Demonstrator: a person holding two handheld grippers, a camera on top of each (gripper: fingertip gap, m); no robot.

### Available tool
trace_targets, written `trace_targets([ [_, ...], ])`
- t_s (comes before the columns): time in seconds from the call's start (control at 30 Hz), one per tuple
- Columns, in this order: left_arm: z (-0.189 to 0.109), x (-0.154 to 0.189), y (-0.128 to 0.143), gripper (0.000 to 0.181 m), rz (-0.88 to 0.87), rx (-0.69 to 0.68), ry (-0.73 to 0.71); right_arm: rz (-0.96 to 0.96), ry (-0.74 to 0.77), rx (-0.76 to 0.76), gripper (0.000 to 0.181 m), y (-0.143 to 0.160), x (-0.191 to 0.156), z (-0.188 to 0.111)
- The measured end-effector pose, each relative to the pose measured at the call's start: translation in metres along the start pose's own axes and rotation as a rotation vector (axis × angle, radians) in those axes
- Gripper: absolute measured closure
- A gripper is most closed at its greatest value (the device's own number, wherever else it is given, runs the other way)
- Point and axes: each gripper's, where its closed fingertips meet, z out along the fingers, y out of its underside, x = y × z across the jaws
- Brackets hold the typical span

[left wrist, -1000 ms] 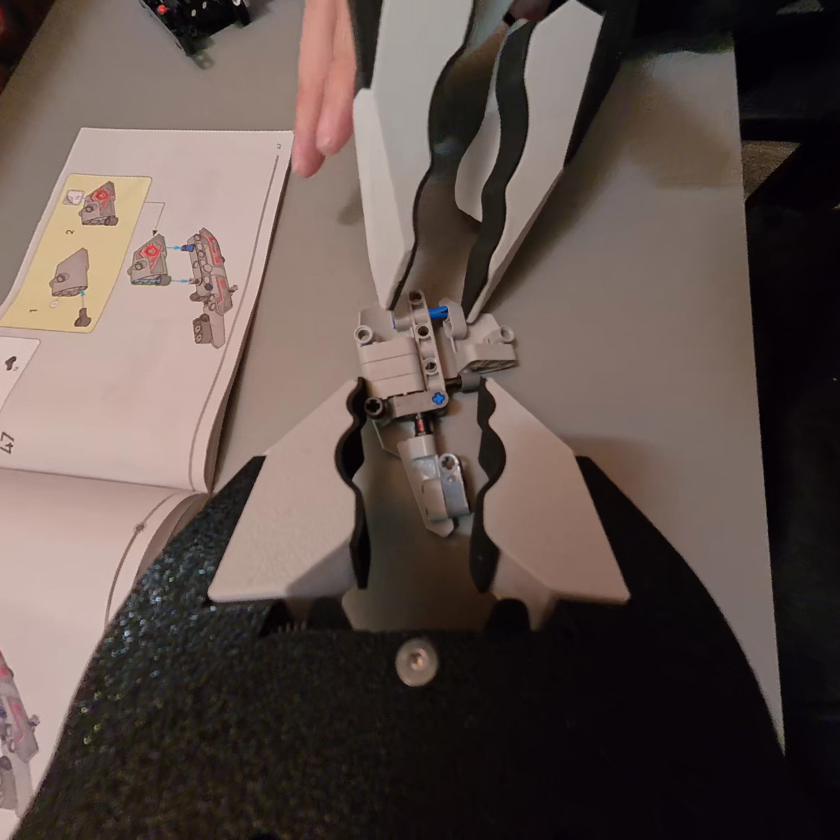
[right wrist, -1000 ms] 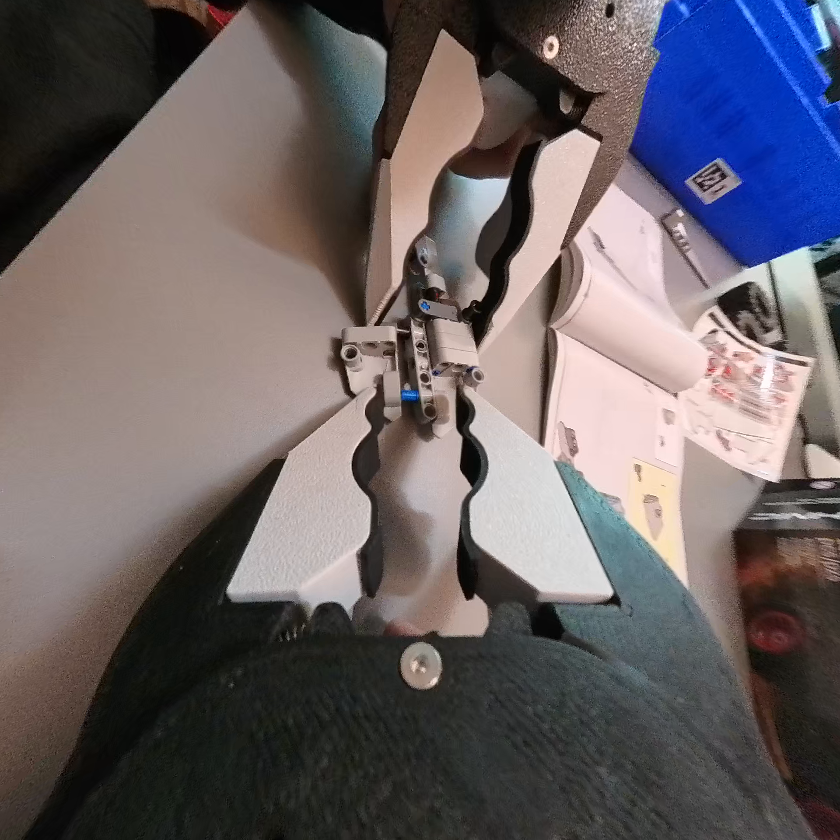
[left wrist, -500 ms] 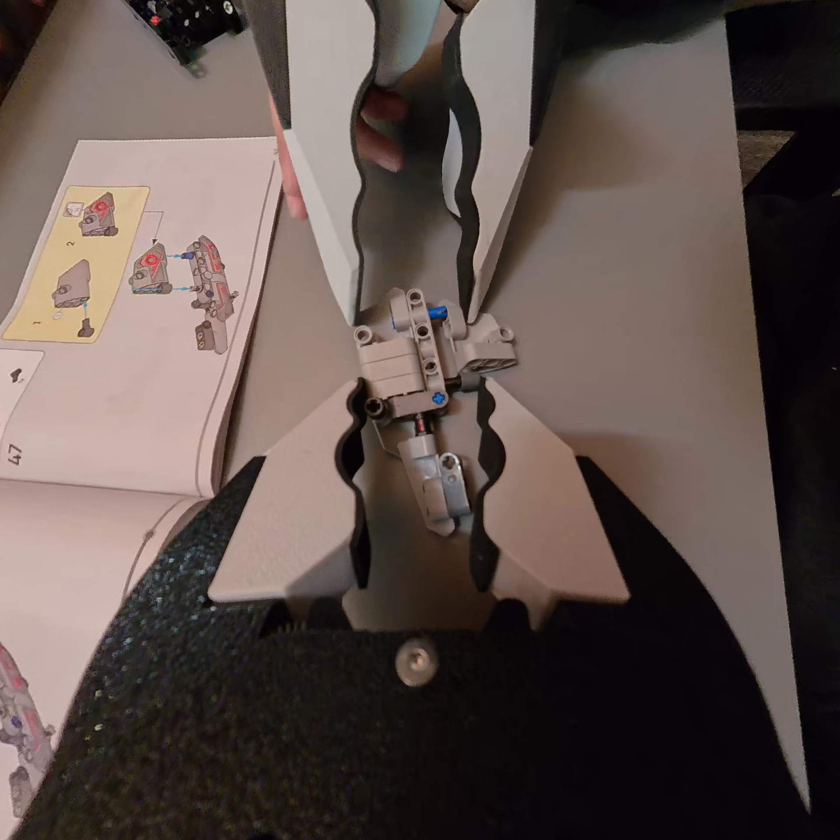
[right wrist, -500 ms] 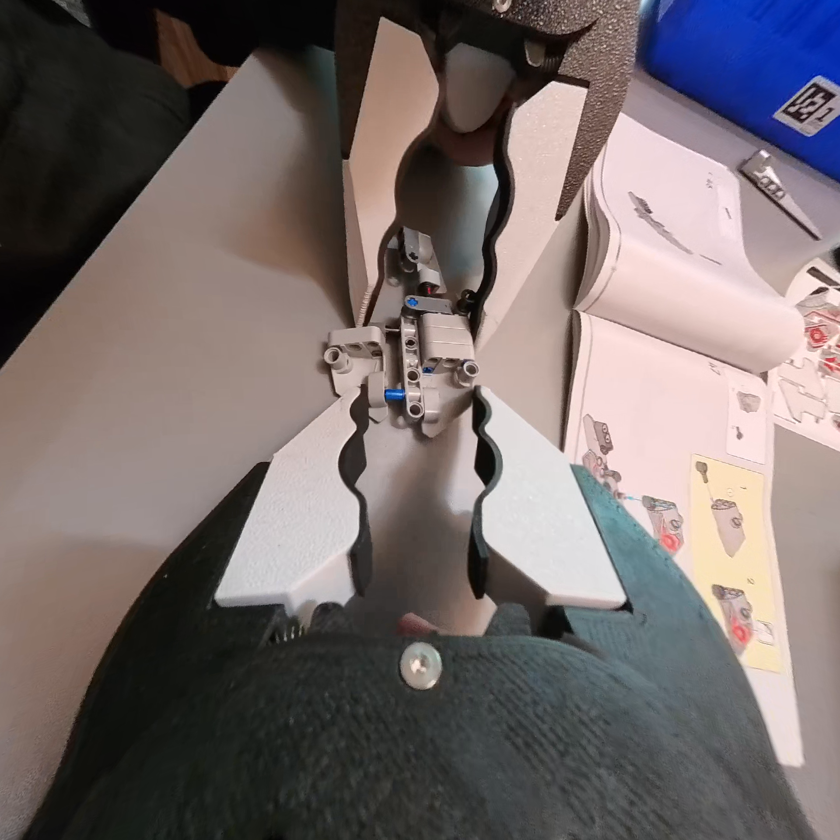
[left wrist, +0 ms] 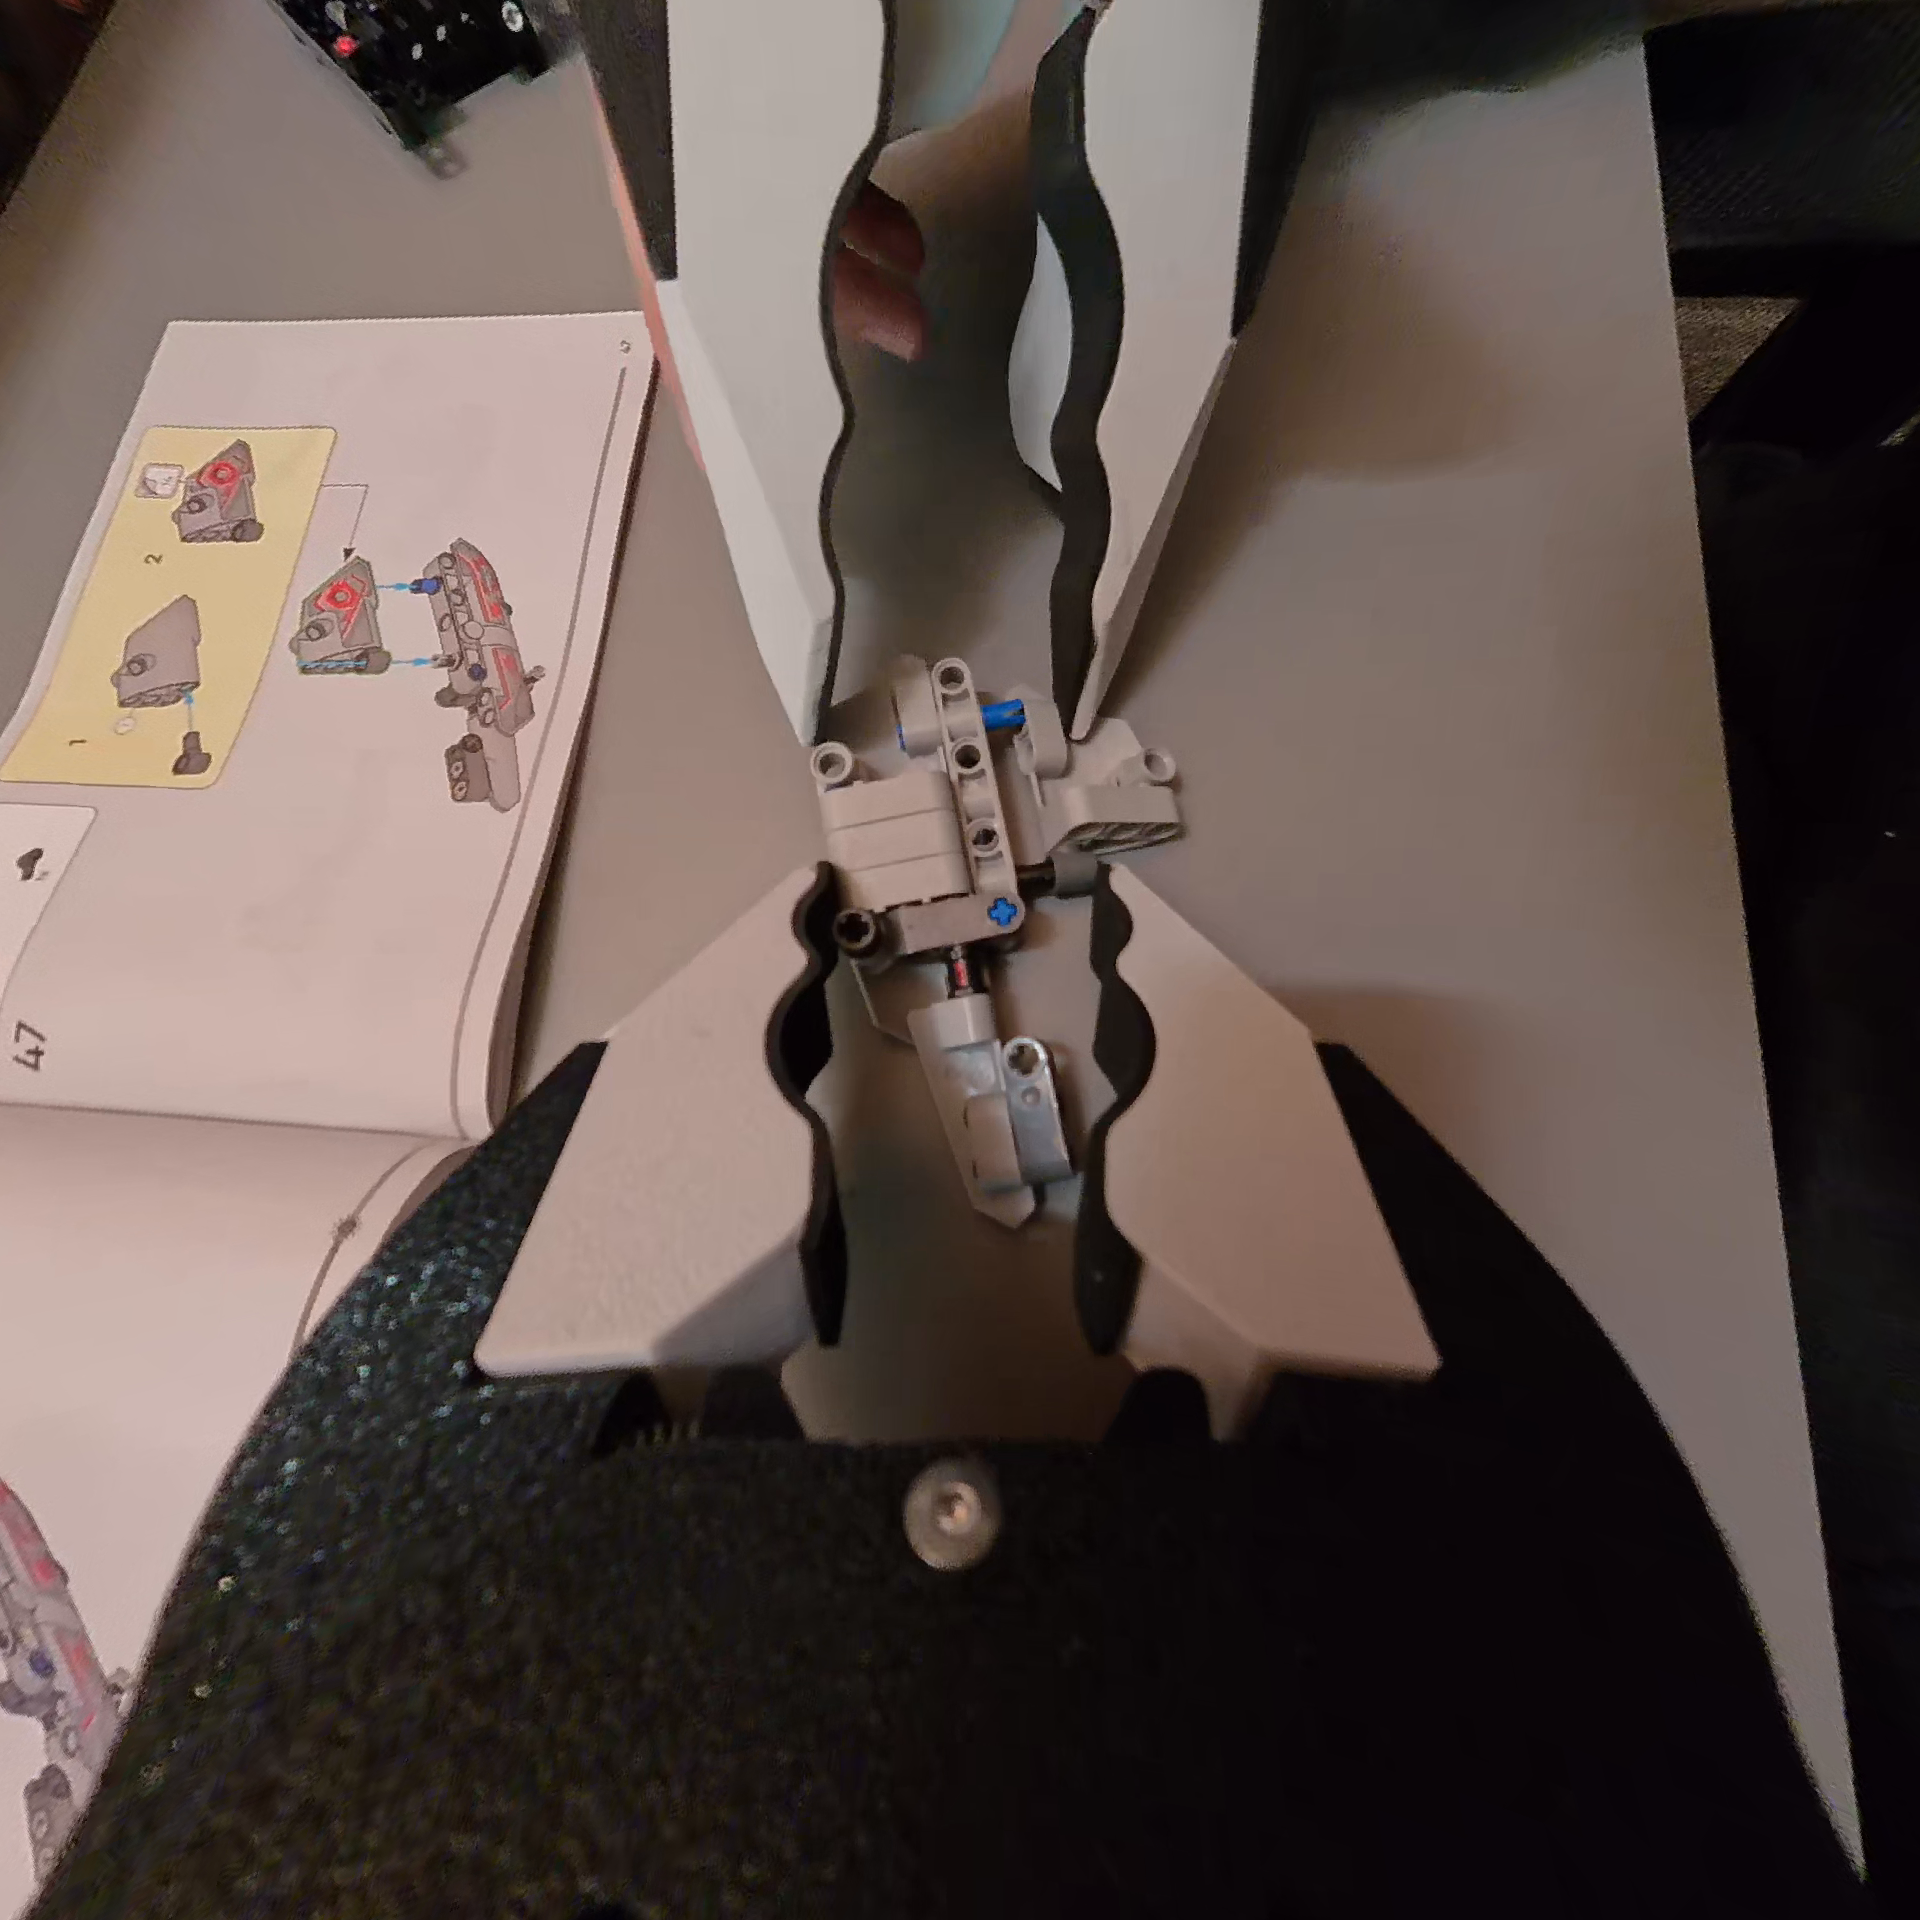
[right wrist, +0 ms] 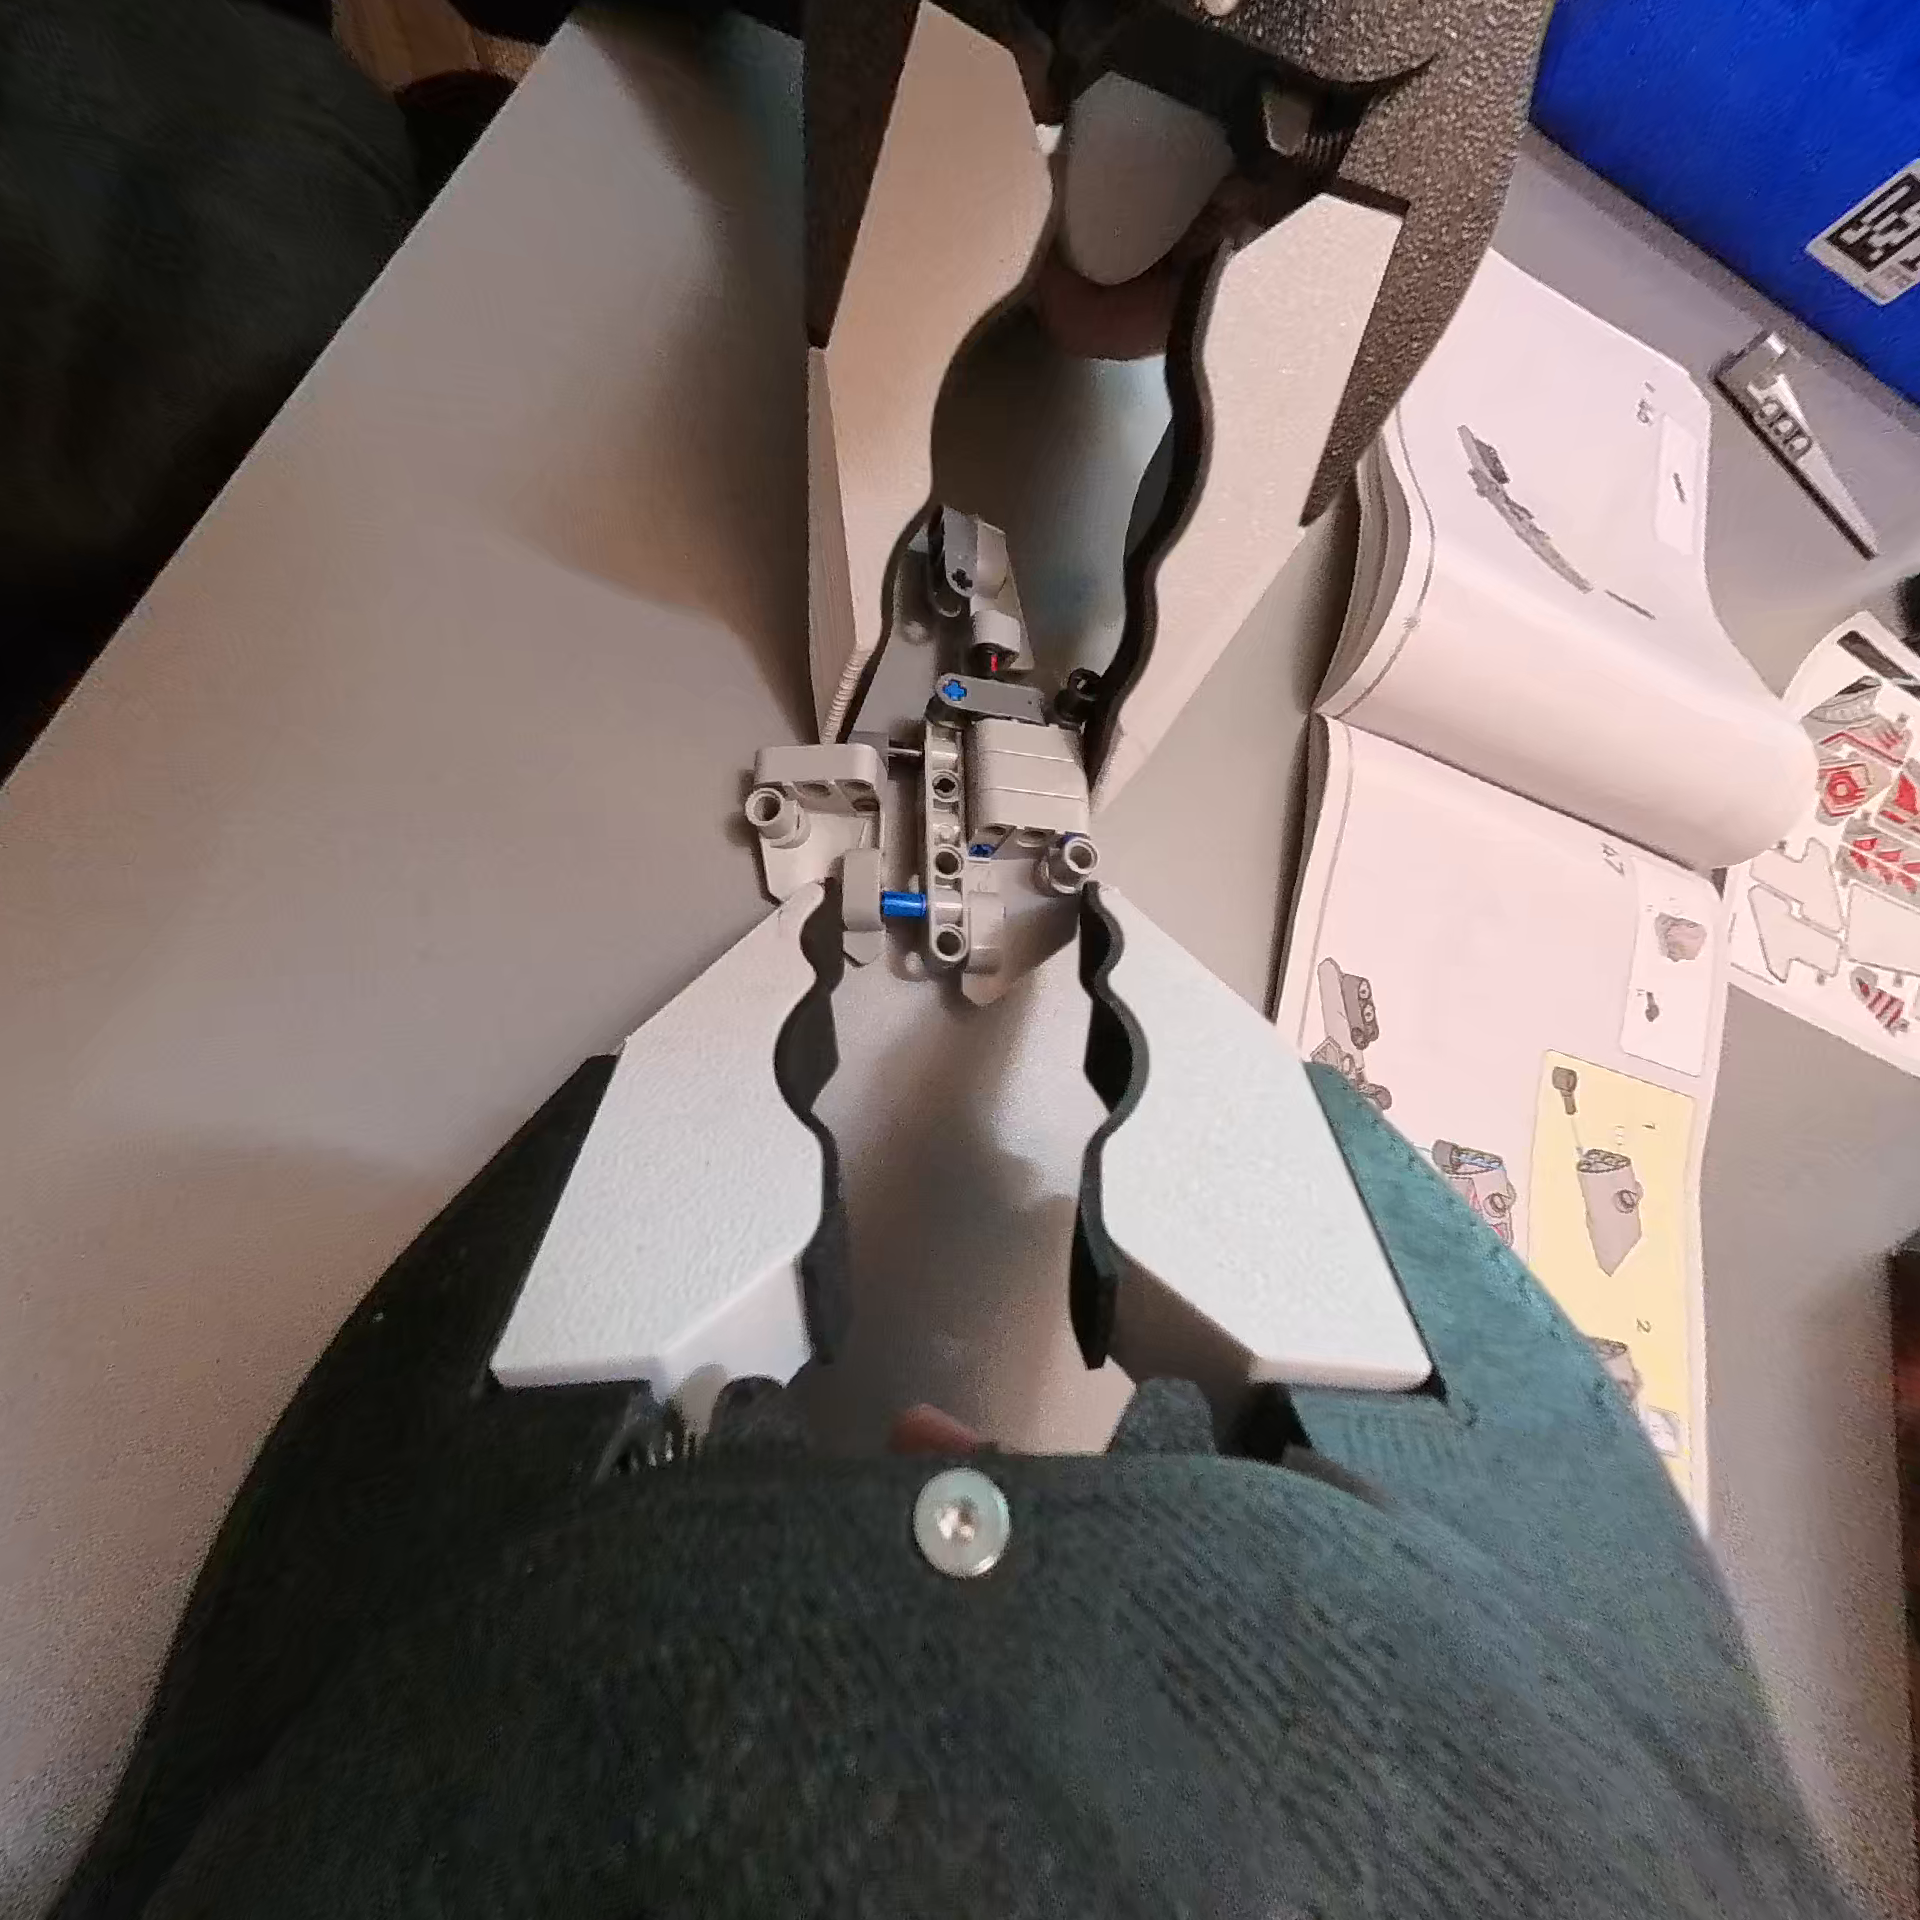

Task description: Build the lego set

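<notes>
Left wrist view, from the left edge: an open white instruction booklet point(left wrist: 312, 727) lies flat on the pale grey tabletop point(left wrist: 1403, 727), with a yellow diagram panel at mid-left. A black brick model point(left wrist: 416, 62) sits at the upper left edge, partly cut off.

Frame centre: the small light-grey lego assembly point(left wrist: 966, 831) with a blue pin and a blue cross axle end rests on the table. The left gripper point(left wrist: 961, 904) has its grey wavy-edged fingers spread wide around the near half of the assembly. The left finger's tip touches a black pin at the assembly's corner; the right fingertip is just beside a dark grey connector. No clamping visible.

From the top of the frame the right gripper point(left wrist: 951, 707) reaches down, fingers likewise parted, tips at the far end of the assembly by the blue pin. A person's fingers show behind it.

Right wrist view: the assembly point(right wrist: 935, 831) lies at frame centre between both tools. The right gripper point(right wrist: 951, 904) is wide open, gripping nothing. At upper right stands a blue bin point(right wrist: 1714, 135); a sticker sheet point(right wrist: 1860, 831) lies at the right edge.
</notes>
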Motion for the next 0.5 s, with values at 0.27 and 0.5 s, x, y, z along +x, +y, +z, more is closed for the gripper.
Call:
trace_targets([
  [0.27,-0.0001,-0.0032,0.0005,0.134,-0.001,0.0,-0.011,-0.072,0.072,-0.052,0.152,-0.0006,-0.0027,-0.003],
  [0.5,0.0004,-0.0022,0.0002,0.134,0.008,0.0,0.007,0.008,0.024,0.007,0.151,-0.0008,-0.0052,-0.0044],
])
